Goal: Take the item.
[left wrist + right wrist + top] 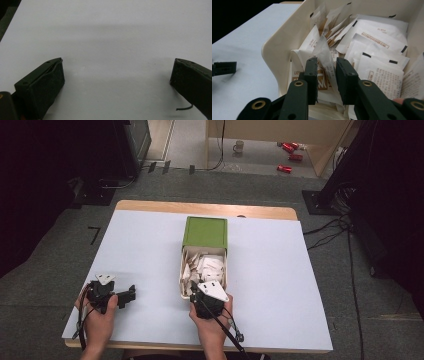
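Sachet (325, 65) between right gripper (327, 65) jaws, among packets (372, 47) crowding cream drawer (284, 42).

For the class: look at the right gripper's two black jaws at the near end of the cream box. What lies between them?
In the right gripper view, one upright white sachet from the cream box stands between the right gripper jaws.

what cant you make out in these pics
- Print on the packets: right gripper view, too small and blurred.
- Whether the right claw pinches the upright packet: hidden between its jaws.
- Box interior: high view, green lid covers the far half.
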